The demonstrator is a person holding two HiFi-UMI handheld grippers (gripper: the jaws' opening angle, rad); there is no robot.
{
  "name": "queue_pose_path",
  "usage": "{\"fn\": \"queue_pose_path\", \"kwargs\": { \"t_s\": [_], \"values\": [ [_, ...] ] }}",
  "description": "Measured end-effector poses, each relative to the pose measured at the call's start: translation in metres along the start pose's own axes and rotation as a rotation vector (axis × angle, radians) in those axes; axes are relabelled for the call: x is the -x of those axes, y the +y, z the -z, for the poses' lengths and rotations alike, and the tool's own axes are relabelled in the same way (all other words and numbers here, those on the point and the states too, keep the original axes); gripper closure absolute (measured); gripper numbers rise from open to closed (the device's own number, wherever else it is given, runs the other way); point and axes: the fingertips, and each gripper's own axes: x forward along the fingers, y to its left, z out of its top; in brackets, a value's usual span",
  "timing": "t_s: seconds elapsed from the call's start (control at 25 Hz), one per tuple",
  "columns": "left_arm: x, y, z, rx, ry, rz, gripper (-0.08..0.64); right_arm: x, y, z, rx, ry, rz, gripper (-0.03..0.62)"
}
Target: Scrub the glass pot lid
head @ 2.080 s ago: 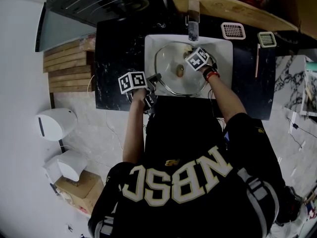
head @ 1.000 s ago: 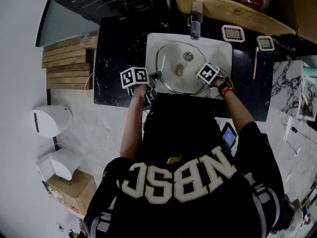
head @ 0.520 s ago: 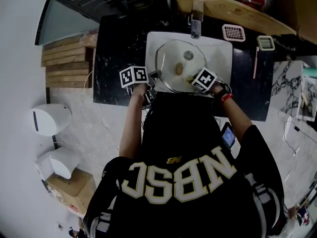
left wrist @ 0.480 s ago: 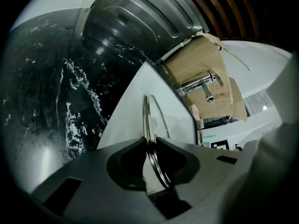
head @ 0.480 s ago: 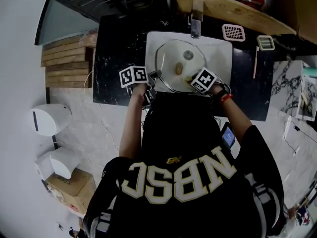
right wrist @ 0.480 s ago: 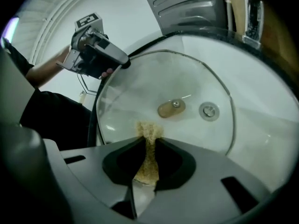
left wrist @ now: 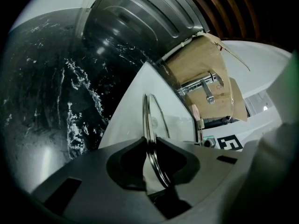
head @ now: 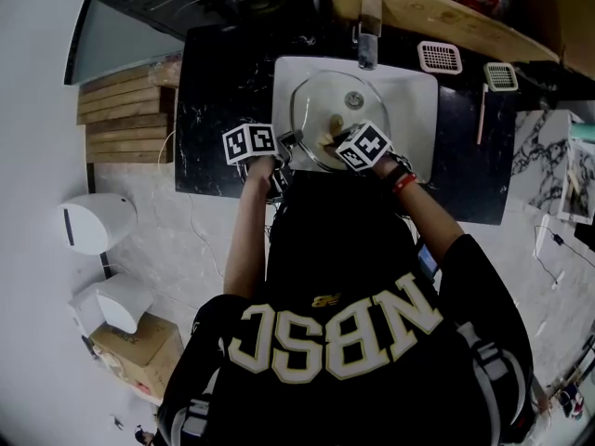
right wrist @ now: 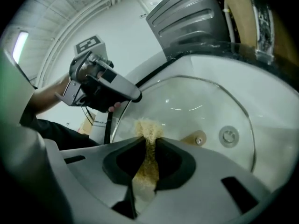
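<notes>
head view: the glass pot lid (head: 358, 86) sits in the white sink (head: 418, 110), filling the left and middle of the basin, with its tan knob (head: 337, 124) near its centre. the left gripper (head: 290, 141) reaches in at the sink's front left corner and meets the lid's edge there. the right gripper (head: 328, 140) is over the front part of the lid, just beside the left one, with a tan scouring pad (head: 324, 138) at its tip. a faucet (head: 369, 40) stands at the sink's back edge. the sink is set in a black marbled counter (head: 223, 82). two slotted strainers (head: 439, 57) lie on the counter towards its back right corner.

left gripper view: the left gripper (left wrist: 150, 146) has its jaws pinched together on the lid's metal rim (left wrist: 147, 120), which runs edge-on up between them. the white sink (left wrist: 131, 111) and black counter (left wrist: 56, 101) spread behind, with the faucet (left wrist: 205, 85) at the far edge.

right gripper view: the right gripper (right wrist: 148, 141) has its jaws squeezed on the scouring pad (right wrist: 148, 129), whose frayed top sticks out past the tips against the glass of the lid (right wrist: 201, 101). the knob (right wrist: 196, 138) and the sink's drain (right wrist: 228, 136) show to the right of the pad. beyond, a hand (right wrist: 114, 107) holds the left gripper (right wrist: 100, 85) at the lid's far edge.
</notes>
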Motion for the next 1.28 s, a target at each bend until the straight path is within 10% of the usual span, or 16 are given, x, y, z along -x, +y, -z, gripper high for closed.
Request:
{"fn": "queue_pose_path", "kwargs": {
  "t_s": [0.64, 1.28],
  "values": [
    [0.0, 0.0, 0.0, 0.003, -0.006, -0.011, 0.485, -0.021, -0.077, -0.07, -0.004, -0.136, 0.18, 0.522],
    [0.001, -0.001, 0.0, 0.0, -0.009, 0.002, 0.483, -0.004, -0.168, -0.039, -0.079, -0.088, 0.402, 0.522]
  ]
}}
